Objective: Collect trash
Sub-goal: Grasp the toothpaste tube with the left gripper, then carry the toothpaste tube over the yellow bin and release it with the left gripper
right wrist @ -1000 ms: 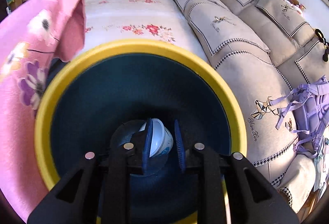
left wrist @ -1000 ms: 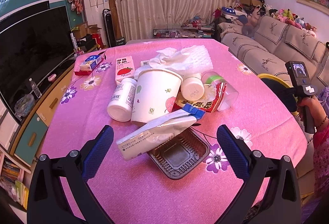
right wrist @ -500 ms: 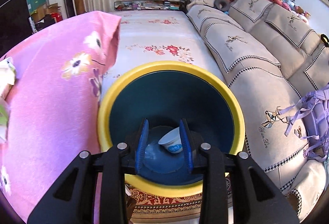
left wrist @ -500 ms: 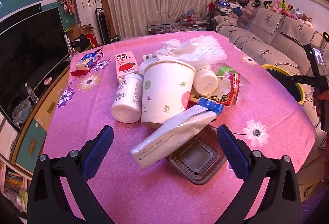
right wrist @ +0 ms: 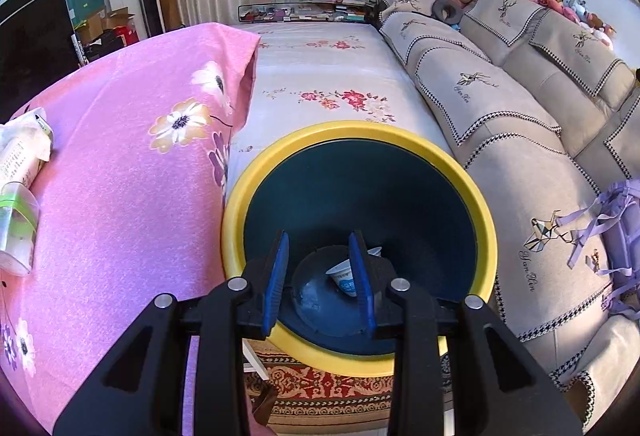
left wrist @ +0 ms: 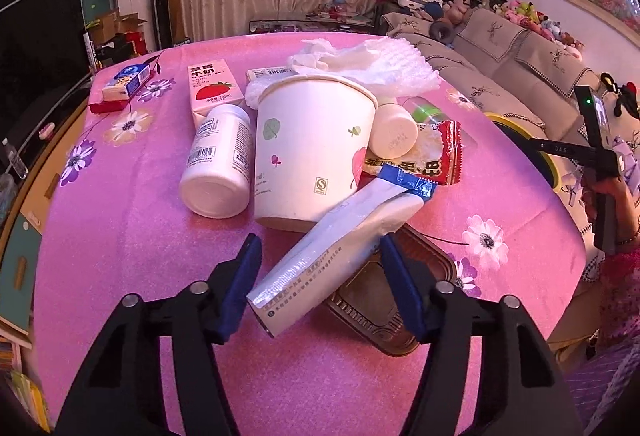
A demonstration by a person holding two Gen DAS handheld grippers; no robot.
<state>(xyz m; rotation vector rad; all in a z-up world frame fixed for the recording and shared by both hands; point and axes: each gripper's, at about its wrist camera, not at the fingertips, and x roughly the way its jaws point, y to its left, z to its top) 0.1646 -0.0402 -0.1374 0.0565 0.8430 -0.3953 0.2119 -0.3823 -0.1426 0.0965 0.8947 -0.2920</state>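
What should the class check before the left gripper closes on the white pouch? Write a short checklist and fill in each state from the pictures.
1. Left gripper open around the white pouch: ok.
2. Fingers touching the pouch: cannot tell.
3. Pouch free to lift: not ok; its top leans on the paper cup and it lies across the black tray.
4. Right gripper empty: ok.
5. Bin open, small cup inside: ok.

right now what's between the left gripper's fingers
In the left wrist view, the left gripper straddles a white pouch, which leans on the paper cup.
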